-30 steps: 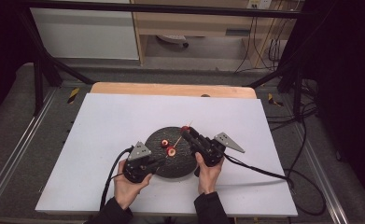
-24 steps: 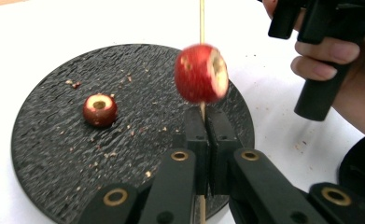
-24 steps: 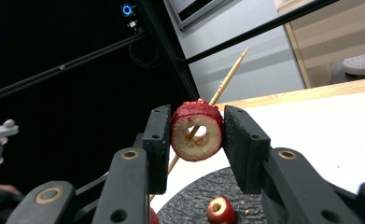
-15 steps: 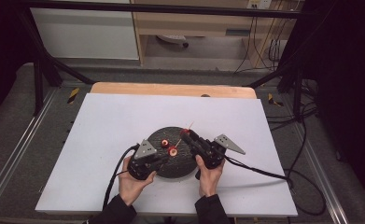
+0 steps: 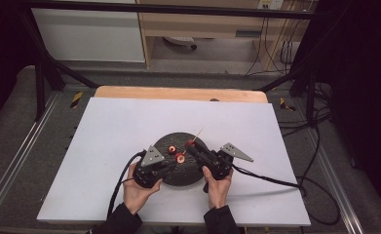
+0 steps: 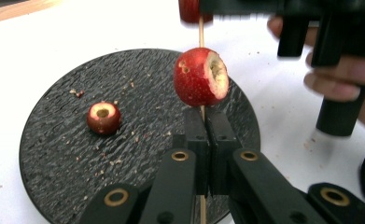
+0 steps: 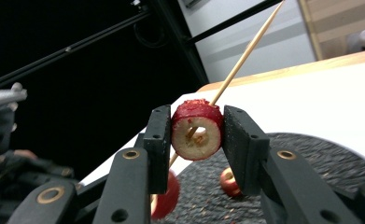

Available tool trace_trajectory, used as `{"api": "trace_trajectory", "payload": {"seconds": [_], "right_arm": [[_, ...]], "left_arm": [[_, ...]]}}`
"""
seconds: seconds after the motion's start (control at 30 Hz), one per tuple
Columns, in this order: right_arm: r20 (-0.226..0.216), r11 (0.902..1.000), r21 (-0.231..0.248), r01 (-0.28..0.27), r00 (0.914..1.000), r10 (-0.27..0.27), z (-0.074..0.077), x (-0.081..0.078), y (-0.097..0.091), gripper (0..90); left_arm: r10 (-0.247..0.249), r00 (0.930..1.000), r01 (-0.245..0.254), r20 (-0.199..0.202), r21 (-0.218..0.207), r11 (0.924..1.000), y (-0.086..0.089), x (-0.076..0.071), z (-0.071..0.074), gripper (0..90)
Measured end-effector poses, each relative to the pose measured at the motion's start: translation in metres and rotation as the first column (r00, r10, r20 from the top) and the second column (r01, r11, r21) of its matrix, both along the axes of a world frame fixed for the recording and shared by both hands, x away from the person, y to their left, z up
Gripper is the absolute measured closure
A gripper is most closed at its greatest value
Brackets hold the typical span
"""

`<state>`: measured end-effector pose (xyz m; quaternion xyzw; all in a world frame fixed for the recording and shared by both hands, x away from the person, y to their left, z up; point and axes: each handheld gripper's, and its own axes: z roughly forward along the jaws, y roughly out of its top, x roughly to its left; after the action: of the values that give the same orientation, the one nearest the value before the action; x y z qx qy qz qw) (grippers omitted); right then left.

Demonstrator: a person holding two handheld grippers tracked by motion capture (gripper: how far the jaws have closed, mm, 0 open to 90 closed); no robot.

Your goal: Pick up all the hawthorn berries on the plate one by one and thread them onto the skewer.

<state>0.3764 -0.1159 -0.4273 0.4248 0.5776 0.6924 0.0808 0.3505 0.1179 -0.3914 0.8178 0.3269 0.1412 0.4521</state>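
1. Pinching the wooden skewer (image 6: 201, 112), the left gripper (image 6: 202, 122) has its jaws pressed together just below a cored red fruit (image 6: 200, 77) threaded on it.
2. The right gripper (image 7: 196, 133) clamps a second cored fruit (image 7: 196, 129), the skewer passing through its hole.
3. A third fruit (image 6: 103, 117) lies on the round black slate plate (image 6: 54, 154).

A: What do the two grippers look like?

B: The left gripper (image 5: 171, 163) and the right gripper (image 5: 192, 146) are both black, with blocky bodies. Each carries a grey three-cornered plate on top and trails a black cable.

A: And up close?

B: Flat, rectangular black jaws sit on black link arms, pinned with brass-coloured rings.

A: What does the person wear?

B: Dark sleeves reaching the wrists.
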Motion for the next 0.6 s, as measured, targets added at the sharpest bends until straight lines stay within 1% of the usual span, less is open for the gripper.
{"api": "trace_trajectory", "payload": {"seconds": [0.1,0.17,0.23,0.3,0.47,0.5,0.6], "right_arm": [[-0.002,1.0,-0.004,-0.004,1.0,0.004,-0.0011,-0.0019,0.0004,63.7],[-0.009,0.9999,-0.009,-0.008,0.9999,0.008,0.0,-0.0022,-0.0005,63.6],[-0.006,0.9999,-0.01,-0.012,0.9999,0.012,0.0008,-0.002,-0.0011,63.5],[-0.009,0.9998,-0.013,-0.012,0.9999,0.012,0.0005,-0.002,-0.001,63.5],[-0.031,0.9994,-0.02,-0.028,0.9992,0.027,-0.0022,-0.0013,0.0004,63.5],[-0.042,0.9993,-0.019,-0.031,0.9987,0.031,-0.003,-0.0012,0.0011,63.6],[-0.044,0.9989,-0.025,-0.039,0.9983,0.038,-0.0036,-0.0006,0.001,63.0]], "left_arm": [[-0.004,1.0,0.004,0.001,0.004,1.0,-0.0014,0.0004,0.0001,88.5],[-0.008,1.0,0.008,-0.005,-0.009,0.9999,-0.0006,0.0011,-0.0001,88.5],[-0.012,0.9998,0.012,-0.013,-0.015,0.9998,0.0004,0.0021,-0.0001,88.5],[-0.012,0.9999,0.012,-0.01,-0.009,0.9999,0.0003,0.0021,-0.0006,88.5],[-0.012,0.9999,0.012,-0.009,-0.005,0.9999,0.0008,0.0028,-0.0034,88.5],[-0.012,0.9999,0.012,-0.011,-0.005,0.9999,0.0008,0.003,-0.0037,88.5],[-0.017,0.9998,0.017,-0.013,-0.011,0.9998,0.0016,0.0029,-0.0045,88.5]]}}
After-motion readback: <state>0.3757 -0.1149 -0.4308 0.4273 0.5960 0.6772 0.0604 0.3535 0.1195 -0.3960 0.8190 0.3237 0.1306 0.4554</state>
